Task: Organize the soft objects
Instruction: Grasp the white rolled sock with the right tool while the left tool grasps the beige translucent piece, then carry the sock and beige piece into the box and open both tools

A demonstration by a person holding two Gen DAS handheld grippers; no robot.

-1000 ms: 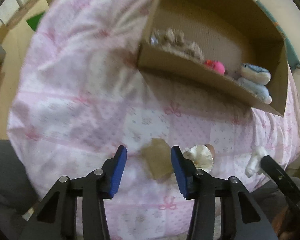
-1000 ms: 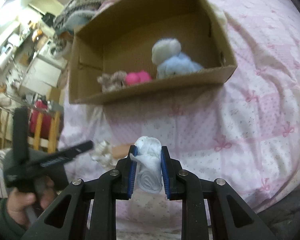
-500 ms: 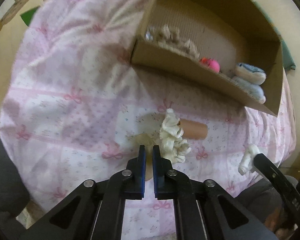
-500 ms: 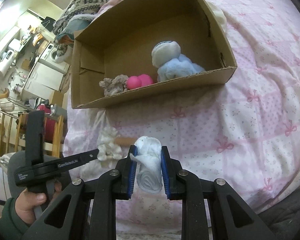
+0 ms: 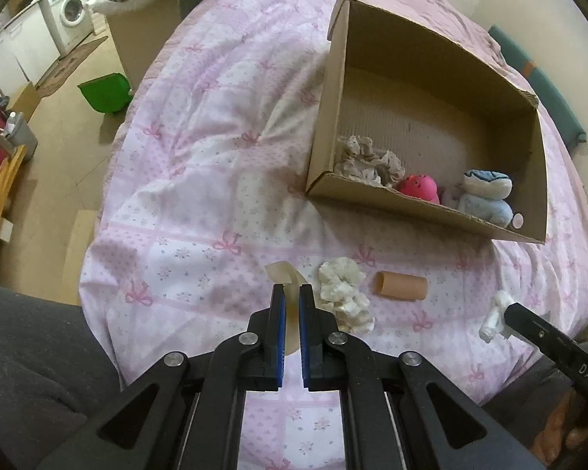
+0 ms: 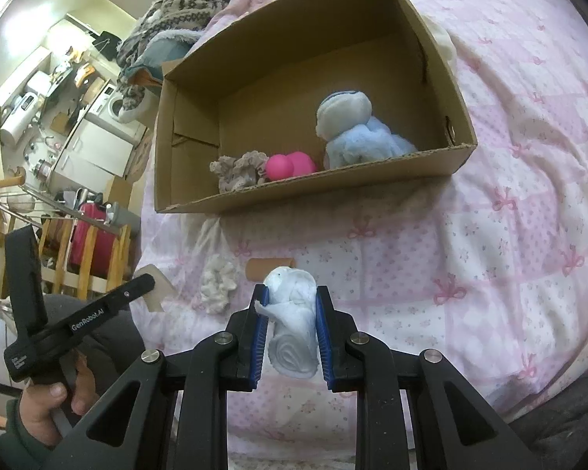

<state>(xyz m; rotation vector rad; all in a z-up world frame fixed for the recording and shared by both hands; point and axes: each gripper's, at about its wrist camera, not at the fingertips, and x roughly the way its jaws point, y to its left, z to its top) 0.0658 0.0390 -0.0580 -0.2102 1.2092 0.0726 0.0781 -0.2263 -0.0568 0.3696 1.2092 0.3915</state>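
Box: cardboard box on the pink quilt holds a beige scrunchie, pink toy and blue plush.
Left gripper: clenched on a flat beige piece, near side of the box.
Right gripper: grasping a rolled white cloth.
Loose: white scrunchie, tan tube before the box.
Right view only: hand.
Unclear: what the beige piece is.

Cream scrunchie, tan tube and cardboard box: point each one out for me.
cream scrunchie (image 5: 343, 293), left wrist view, on its ruffled middle.
tan tube (image 5: 401, 286), left wrist view, on the middle of its side.
cardboard box (image 6: 305, 192), right wrist view, on its near wall.
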